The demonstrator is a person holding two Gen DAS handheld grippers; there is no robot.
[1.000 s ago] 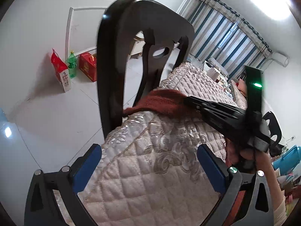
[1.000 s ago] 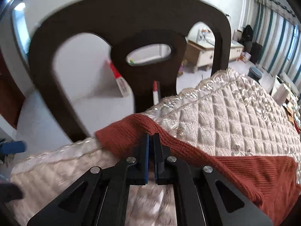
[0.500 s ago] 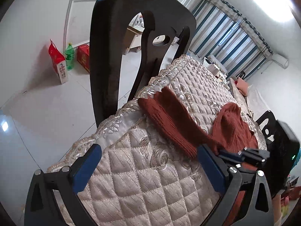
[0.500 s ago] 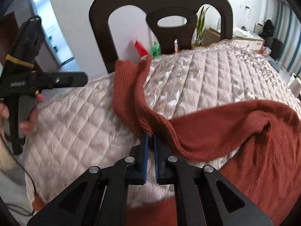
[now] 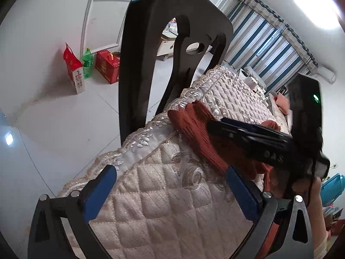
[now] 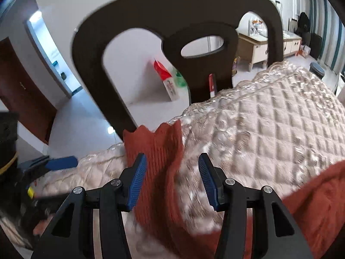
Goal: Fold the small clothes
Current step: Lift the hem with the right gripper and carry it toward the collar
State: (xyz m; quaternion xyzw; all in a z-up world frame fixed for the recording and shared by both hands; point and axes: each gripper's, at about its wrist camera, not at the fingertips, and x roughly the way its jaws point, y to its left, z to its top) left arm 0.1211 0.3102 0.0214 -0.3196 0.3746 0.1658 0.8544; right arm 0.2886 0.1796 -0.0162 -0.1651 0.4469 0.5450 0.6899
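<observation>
Left wrist view: the left gripper [image 5: 170, 191] has its blue jaws spread wide with nothing between them, only the shiny cream quilted cover [image 5: 163, 198] on the tabletop. A long sleeve of the rust-red knitted sweater [image 5: 194, 125] lies flat on the cover, its cuff near the edge by the tall dark wooden chair back [image 5: 138, 49]. The black right gripper [image 5: 254, 138] reaches over the sleeve, held by a hand [image 5: 306, 185]. A red carton, a green bottle and a red box stand on the floor by the wall.

Right wrist view: the right gripper's jaws are opening. The sleeve lies between them, and the pads do not press it. More sweater lies at the right.
</observation>
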